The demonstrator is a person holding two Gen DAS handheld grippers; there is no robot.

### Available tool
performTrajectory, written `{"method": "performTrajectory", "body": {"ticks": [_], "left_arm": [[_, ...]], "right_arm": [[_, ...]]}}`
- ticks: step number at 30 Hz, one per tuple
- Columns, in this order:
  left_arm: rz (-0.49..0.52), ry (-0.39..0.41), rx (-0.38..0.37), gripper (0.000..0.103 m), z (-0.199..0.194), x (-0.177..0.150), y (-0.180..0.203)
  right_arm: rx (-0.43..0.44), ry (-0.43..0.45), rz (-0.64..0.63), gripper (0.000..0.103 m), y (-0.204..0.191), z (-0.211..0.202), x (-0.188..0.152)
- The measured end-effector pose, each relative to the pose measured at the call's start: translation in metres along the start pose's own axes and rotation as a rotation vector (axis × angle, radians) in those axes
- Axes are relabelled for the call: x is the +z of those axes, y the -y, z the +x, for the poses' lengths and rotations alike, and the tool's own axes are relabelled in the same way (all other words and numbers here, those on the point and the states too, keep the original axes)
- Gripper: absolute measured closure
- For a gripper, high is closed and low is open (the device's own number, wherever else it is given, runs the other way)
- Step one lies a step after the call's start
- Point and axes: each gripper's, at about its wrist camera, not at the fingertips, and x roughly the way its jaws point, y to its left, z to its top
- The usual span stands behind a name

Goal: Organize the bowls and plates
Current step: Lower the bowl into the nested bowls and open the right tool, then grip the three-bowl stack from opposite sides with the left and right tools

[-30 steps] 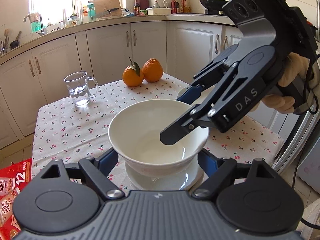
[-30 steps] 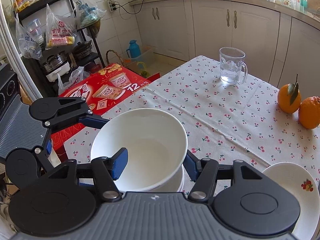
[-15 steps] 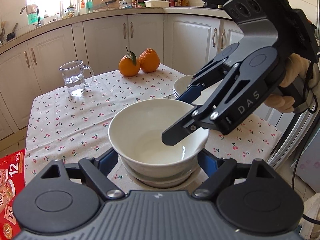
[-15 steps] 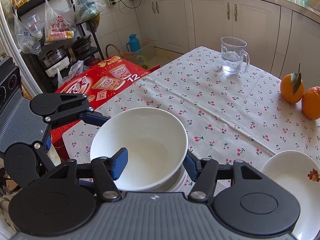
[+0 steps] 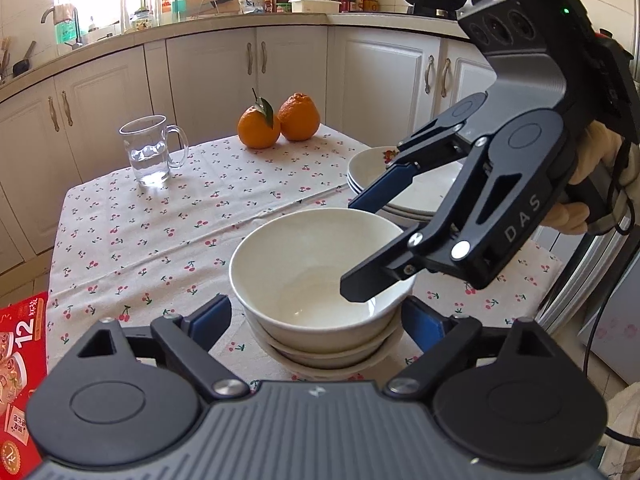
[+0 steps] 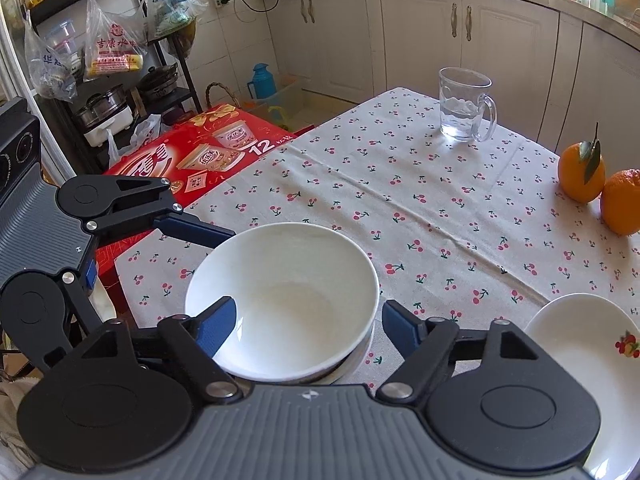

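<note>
A white bowl (image 5: 312, 276) sits nested on top of a stack of bowls (image 5: 328, 354) on the cherry-print tablecloth; it also shows in the right wrist view (image 6: 280, 300). My left gripper (image 5: 316, 322) is open, its fingers on either side of the stack. My right gripper (image 6: 308, 324) is open, one finger inside the bowl and one outside its rim. In the left wrist view the right gripper (image 5: 360, 248) reaches in from the right. A stack of white plates (image 5: 424, 196) lies behind it; the top plate also shows in the right wrist view (image 6: 588, 356).
A glass mug of water (image 5: 150, 152) and two oranges (image 5: 280, 124) stand at the far side of the table (image 5: 160, 232). A red carton (image 6: 192, 160) lies on the floor to the left. White cabinets stand behind, and a shelf rack (image 6: 120, 56).
The bowl has come down and now rests nested on the stack. Both grippers have drawn back a little from it; the view has lifted and widened.
</note>
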Motion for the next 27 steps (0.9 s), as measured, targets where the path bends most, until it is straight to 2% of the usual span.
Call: {"method": "performTrajectory", "body": {"ticks": [6,10,13,21,27], "left_arm": [[0.006,0.001,0.005,0.01,-0.009,-0.001,0.001],[0.03,0.002,0.018,0.004,-0.018,-0.002,0.003],[0.038,-0.001,0.033,0.004,-0.024,-0.001,0.003],[0.036,-0.003,0.008,0.003,-0.028,-0.012,-0.001],[0.07,-0.059,-0.026,0.003,-0.012,-0.027,-0.009]], "right_arm": [[-0.012,0.014,0.0,0.011,-0.003,-0.006,-0.005],[-0.043,0.035,-0.016,0.003,-0.009,-0.014,-0.009],[-0.049,0.055,-0.025,0.0,-0.014,-0.022,-0.012],[-0.104,0.098,-0.088,0.0,-0.028,-0.041,-0.029],[-0.149,0.053,-0.18,0.0,-0.034,-0.029,-0.054]]}}
